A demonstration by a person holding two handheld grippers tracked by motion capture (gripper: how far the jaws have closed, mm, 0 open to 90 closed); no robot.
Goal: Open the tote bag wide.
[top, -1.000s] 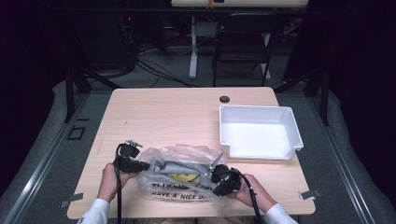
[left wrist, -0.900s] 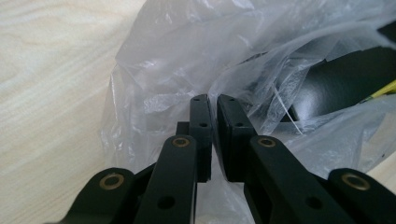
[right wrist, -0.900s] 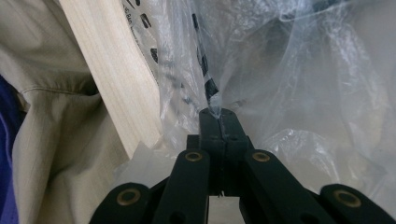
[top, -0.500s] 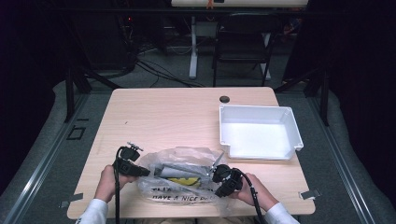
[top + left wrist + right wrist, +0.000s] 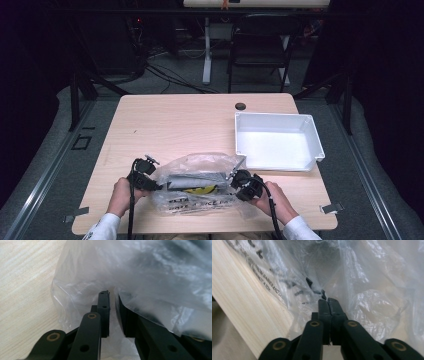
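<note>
A clear plastic bag (image 5: 200,185) with black print lies near the table's front edge, with a grey and a yellow thing inside. My left gripper (image 5: 159,186) is at its left end. In the left gripper view the jaws (image 5: 112,296) have just been opening and stand a narrow gap apart, with bag film (image 5: 162,277) between them and draped over the right jaw. My right gripper (image 5: 234,182) is at the bag's right end. In the right gripper view it (image 5: 329,301) is shut on a pinch of the film (image 5: 367,277).
A white tray (image 5: 277,116) with nothing in it stands at the right of the wooden table (image 5: 190,125). A small dark hole (image 5: 240,106) sits near the far edge. A chair (image 5: 260,50) and a desk leg stand beyond the table.
Both hands stay almost where they were. The crumpled top of the bag has shifted slightly between them.
</note>
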